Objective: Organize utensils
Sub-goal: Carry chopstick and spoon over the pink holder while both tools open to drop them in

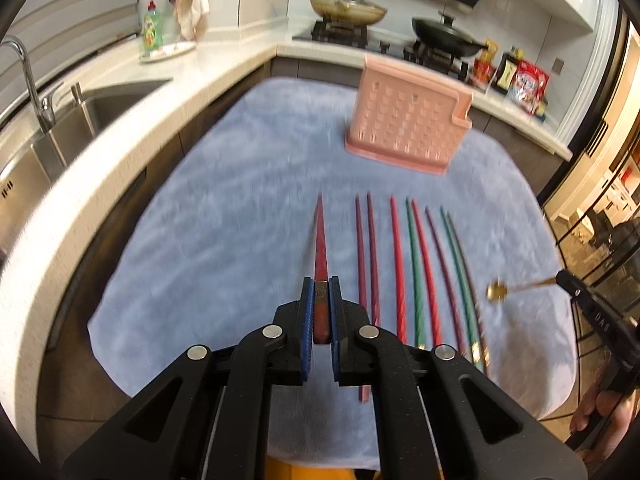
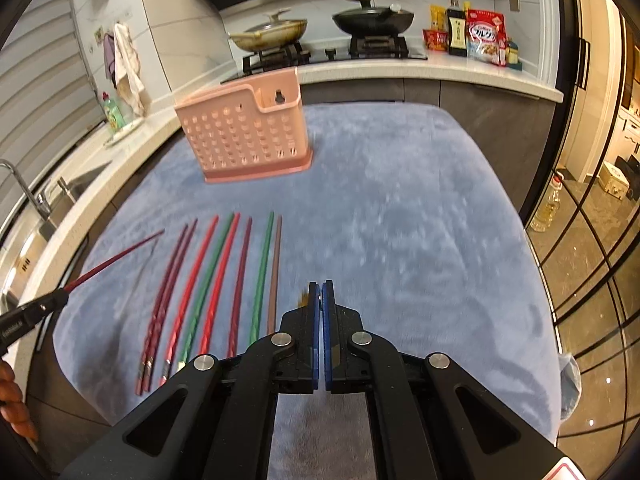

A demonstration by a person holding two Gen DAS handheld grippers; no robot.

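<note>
My left gripper is shut on a dark red chopstick, held above the blue towel with its tip pointing away. Several red, green and purple chopsticks lie side by side on the towel to its right. A pink perforated utensil holder stands upright farther back. My right gripper is shut; a small golden spoon sticks out of that gripper in the left wrist view. From the right wrist, the left gripper and its chopstick show at far left, beside the row and holder.
A white counter wraps around the towel, with a steel sink and tap at left. A stove with two pans and food packets sit behind. Glass doors stand at right. A hand grips the right tool.
</note>
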